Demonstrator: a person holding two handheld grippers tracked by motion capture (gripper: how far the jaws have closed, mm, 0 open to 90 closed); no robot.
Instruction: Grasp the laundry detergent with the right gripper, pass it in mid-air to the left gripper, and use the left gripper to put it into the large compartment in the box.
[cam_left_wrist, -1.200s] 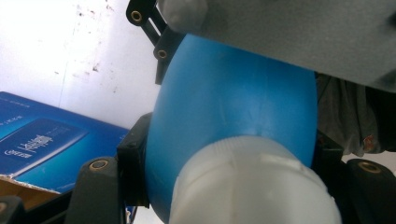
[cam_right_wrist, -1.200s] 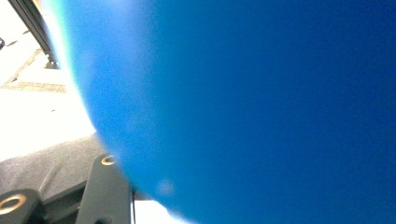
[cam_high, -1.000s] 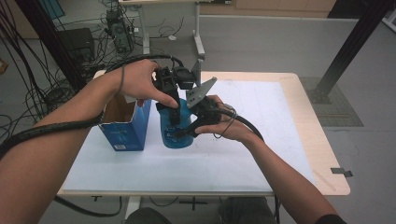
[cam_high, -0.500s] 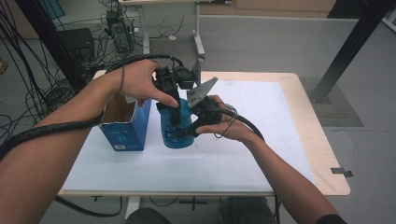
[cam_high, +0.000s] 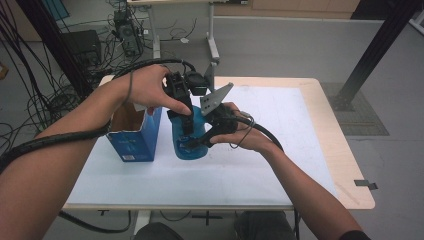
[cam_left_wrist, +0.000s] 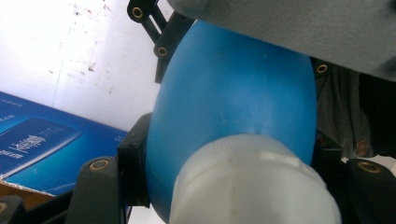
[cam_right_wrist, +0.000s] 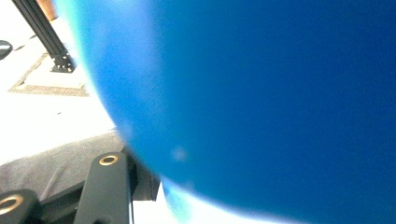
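Observation:
A blue bottle with a white cap stands upright on the white mat, just right of an open blue carton. My left gripper comes down from above and is shut on the cap, with a black finger on either side of it. My right gripper reaches in from the right and is shut on the bottle's body, its finger lying against the blue wall. The right gripper's grey plate sticks up beside the bottle.
The carton sits close to the bottle's left side. The mat covers most of the wooden table, with open room on the right half. Cables trail from both grippers, and a black post stands beyond the far right corner.

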